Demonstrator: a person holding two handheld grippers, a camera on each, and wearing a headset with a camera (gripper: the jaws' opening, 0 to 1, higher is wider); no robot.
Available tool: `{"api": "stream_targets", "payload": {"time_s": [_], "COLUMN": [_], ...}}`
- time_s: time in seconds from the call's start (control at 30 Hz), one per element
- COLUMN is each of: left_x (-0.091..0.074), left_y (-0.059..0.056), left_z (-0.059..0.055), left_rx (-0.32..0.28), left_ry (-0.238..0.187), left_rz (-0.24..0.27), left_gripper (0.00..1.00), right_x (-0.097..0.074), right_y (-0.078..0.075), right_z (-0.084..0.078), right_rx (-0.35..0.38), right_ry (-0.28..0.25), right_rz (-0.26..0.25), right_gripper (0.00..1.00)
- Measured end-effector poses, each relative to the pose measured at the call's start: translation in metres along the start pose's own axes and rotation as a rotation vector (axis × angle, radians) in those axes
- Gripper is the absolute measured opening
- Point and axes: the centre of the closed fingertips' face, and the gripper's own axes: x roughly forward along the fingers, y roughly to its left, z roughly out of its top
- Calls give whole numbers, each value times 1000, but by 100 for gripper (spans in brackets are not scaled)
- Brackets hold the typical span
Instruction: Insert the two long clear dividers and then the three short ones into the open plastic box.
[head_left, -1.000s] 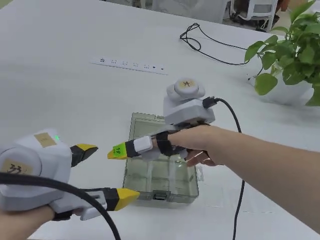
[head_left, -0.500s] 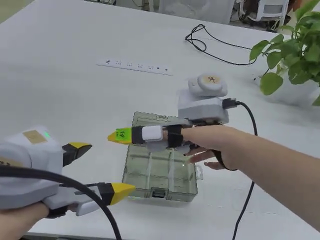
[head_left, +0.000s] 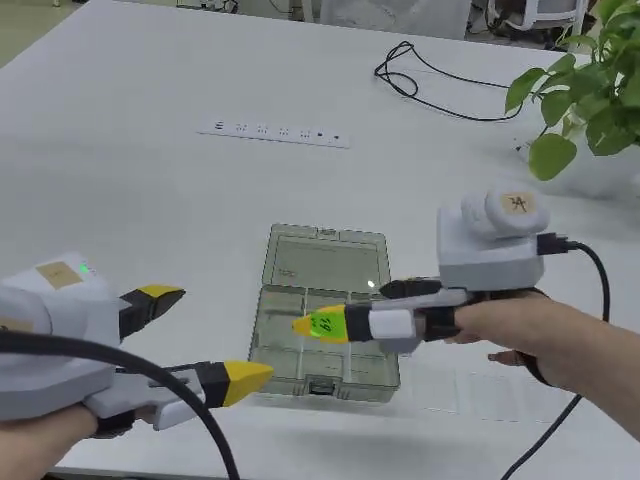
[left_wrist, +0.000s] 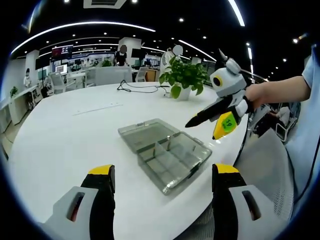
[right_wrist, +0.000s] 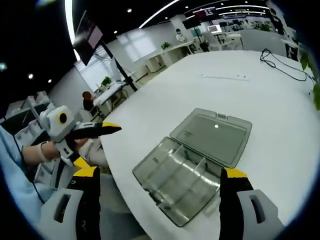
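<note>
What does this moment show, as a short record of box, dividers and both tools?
box: open plastic box on white table, lid flat behind
dividers: clear dividers standing inside the base; count unclear
left tool: open, empty, box ahead of it
right tool: open, empty, pointing at the box

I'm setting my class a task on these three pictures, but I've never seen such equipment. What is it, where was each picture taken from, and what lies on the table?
No robot: a person holds a two-jaw gripper in each hand. One picture comes from a headset camera looking down; the two round ones come from cameras riding on the grippers. The left gripper and right gripper both stand open, holding nothing. On the white table are an open plastic box with dividers inside, a power strip and a potted plant.
</note>
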Motion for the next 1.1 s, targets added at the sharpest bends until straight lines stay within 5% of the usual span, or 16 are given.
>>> {"api": "stream_targets", "payload": {"time_s": [0.4, 0.63, 1.1], "left_x": [12, 15, 11], "left_y": [-11, -12, -15], "left_z": [1, 2, -8], "left_rx": [11, 14, 9], "left_ry": [11, 17, 32], "left_rz": [-29, -35, -30], "left_gripper": [80, 80, 80], "right_x": [-42, -60, -65], "right_y": [-28, -49, -75], "right_z": [-41, -71, -104], "right_rx": [-162, -269, -616], "right_ry": [58, 175, 382], "right_rz": [-41, -84, -59], "right_gripper": [100, 98, 86]}}
